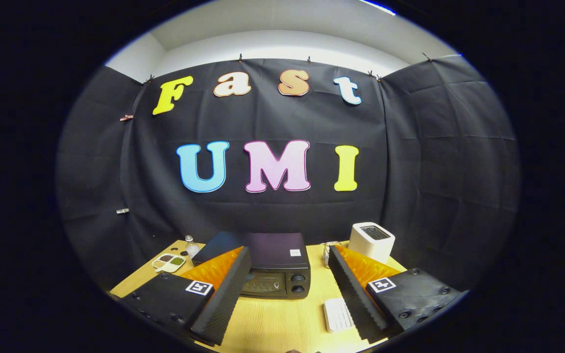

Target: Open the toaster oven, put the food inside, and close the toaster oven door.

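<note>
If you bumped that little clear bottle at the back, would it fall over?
Probably. The small clear plastic bottle stands upright, tall and narrow, so it likely tips easily and then rolls. It looks light. The open gripper is well short of it, with the black toaster oven just ahead.

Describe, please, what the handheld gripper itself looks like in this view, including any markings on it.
The gripper has two wedge-shaped fingers whose inner faces carry a finely ribbed texture. Each finger is mounted on a dark, matte block with visible screw heads, and each block bears a small square black-and-white fiducial marker. No cables are visible, and no hand or sleeve can be seen.
</note>
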Motion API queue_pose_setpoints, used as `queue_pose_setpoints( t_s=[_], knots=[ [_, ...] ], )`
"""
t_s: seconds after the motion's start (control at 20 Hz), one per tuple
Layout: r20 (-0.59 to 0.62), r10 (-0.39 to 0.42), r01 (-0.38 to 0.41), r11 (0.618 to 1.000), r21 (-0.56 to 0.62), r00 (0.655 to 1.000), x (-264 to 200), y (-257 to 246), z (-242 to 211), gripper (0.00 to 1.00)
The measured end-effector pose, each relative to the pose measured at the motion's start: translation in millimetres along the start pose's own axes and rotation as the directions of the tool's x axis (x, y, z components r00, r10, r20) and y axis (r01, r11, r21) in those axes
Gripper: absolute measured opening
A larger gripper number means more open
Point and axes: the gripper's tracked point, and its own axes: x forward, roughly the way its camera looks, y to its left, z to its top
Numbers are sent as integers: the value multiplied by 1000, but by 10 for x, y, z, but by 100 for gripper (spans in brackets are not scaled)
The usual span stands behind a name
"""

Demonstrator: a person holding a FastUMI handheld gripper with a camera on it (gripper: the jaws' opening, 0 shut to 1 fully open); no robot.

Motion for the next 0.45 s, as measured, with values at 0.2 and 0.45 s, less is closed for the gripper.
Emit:
queue_pose_setpoints(
  t_s=[0.2, 0.45],
  knots=[
    [-3, -1, 1, 1000, 11, 1000, 59, -9, 2, 99],
    [-2, 5, -5, 1000, 17, 1000, 113, 3, 16, 99]
  ],
)
